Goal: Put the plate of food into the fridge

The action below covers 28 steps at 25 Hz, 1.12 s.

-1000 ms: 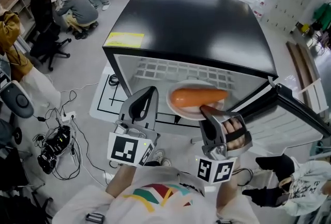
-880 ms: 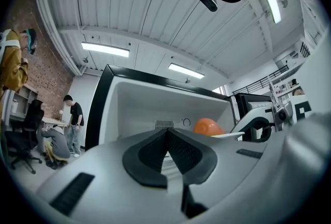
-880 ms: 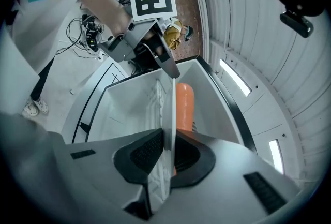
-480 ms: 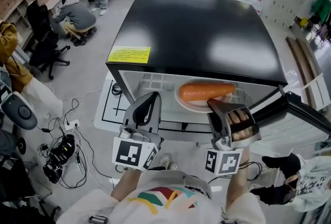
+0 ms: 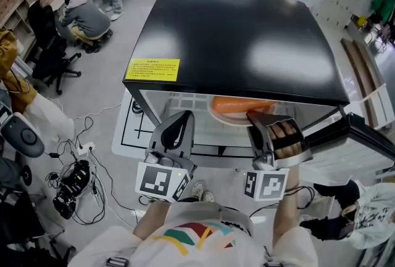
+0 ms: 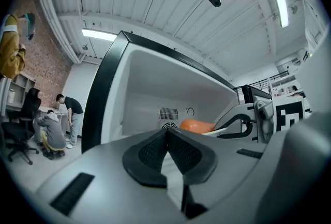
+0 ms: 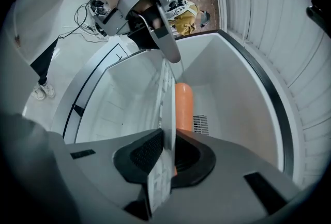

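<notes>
White plate [image 7: 167,114], pinched tight by its rim in the right claw [image 7: 168,153]. The left claw [image 6: 166,137] is close beside the right one, shut on nothing. Just past the right claw, orange food [image 7: 183,107] lies on the plate. Both are inside the open fridge [image 5: 234,31], under its black top. Far behind the food is a vent [image 7: 200,124].
</notes>
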Motion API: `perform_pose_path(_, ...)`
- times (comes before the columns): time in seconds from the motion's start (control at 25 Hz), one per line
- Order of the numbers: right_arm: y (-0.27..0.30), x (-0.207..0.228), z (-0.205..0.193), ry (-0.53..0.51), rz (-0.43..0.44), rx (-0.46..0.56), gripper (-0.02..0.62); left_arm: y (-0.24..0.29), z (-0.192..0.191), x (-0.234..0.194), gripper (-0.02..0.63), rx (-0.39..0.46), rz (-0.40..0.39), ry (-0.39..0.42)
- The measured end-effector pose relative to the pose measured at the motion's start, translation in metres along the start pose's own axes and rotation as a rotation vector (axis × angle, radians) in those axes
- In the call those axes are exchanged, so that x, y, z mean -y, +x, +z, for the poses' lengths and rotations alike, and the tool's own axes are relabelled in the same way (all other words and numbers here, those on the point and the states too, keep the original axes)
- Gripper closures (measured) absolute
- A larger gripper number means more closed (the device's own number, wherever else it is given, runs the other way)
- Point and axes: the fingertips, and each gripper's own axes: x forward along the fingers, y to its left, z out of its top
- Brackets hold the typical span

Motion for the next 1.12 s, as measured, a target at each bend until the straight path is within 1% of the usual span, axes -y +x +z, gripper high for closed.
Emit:
perform_pose_path(0.08, 0.004, 0.002, 0.000, 0.008, 0.008, -0.001, 0.557, 0.002, -0.001, 0.000, 0.601, 0.000, 0.000, -0.007)
perform_pose_path(0.2, 0.007, 0.010, 0.001, 0.048, 0.008, 0.015, 0.557, 0.004, -0.001, 0.001, 0.601, -0.004, -0.011, -0.006)
perform_pose_path(0.28, 0.008, 0.013, 0.002, 0.062, 0.011, 0.031, 0.541, 0.005, -0.001, 0.003, 0.601, -0.006, -0.017, -0.005)
perform_pose_path(0.4, 0.012, 0.011, 0.004, 0.056, 0.047, 0.052, 0.508, 0.006, -0.002, 0.006, 0.601, -0.007, -0.023, -0.005)
perform_pose_path(0.52, 0.017, 0.009, 0.009, 0.064, 0.088, 0.076, 0.499, 0.007, -0.001, 0.007, 0.601, -0.006, -0.030, -0.005)
perform_pose_path(0.72, 0.024, 0.013, 0.021, 0.133, 0.165, 0.137, 0.486, 0.010, -0.002, 0.007, 0.601, -0.012, -0.037, -0.009)
perform_pose_path(0.76, 0.025, 0.015, 0.024, 0.157, 0.183, 0.161, 0.467, 0.010, -0.002, 0.007, 0.601, -0.013, -0.038, -0.011)
perform_pose_path(0.84, 0.025, 0.018, 0.030, 0.189, 0.215, 0.196, 0.386, 0.012, -0.003, 0.007, 0.601, -0.015, -0.040, -0.013)
perform_pose_path(0.96, 0.026, 0.018, 0.031, 0.191, 0.231, 0.206, 0.362, 0.013, -0.005, 0.008, 0.601, -0.015, -0.039, -0.015)
perform_pose_path(1.08, 0.026, 0.018, 0.029, 0.208, 0.226, 0.211, 0.360, 0.014, -0.007, 0.010, 0.601, -0.016, -0.040, -0.014)
perform_pose_path(1.12, 0.025, 0.019, 0.029, 0.215, 0.222, 0.217, 0.346, 0.015, -0.007, 0.011, 0.601, -0.017, -0.041, -0.013)
